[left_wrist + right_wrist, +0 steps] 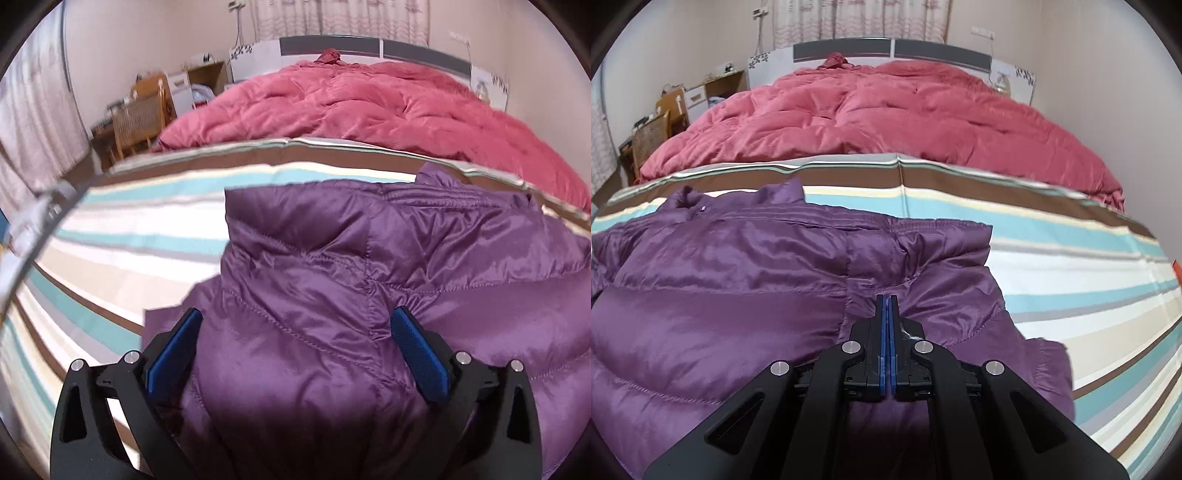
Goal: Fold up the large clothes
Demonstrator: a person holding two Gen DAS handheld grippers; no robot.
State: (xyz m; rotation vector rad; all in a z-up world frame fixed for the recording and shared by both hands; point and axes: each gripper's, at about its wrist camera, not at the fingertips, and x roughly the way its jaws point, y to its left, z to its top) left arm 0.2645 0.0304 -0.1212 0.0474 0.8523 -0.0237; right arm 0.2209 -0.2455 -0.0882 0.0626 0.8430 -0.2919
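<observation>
The left gripper (295, 332) stands wide apart over the purple down jacket (332, 295), its blue pads (173, 350) straddling the puffy fabric without pinching it. The jacket lies on the striped bedsheet (110, 240), near the pink quilt (369, 99), already gathered into a compact bundle with collar (775, 192) at the far edge. The right gripper (887, 306) is closed with nothing visibly between its pads. Folding looks partly done; a final fold and smoothing probably remain

purple jacket (746, 280); striped sheet (1071, 266); pink duvet (886, 118).
</observation>
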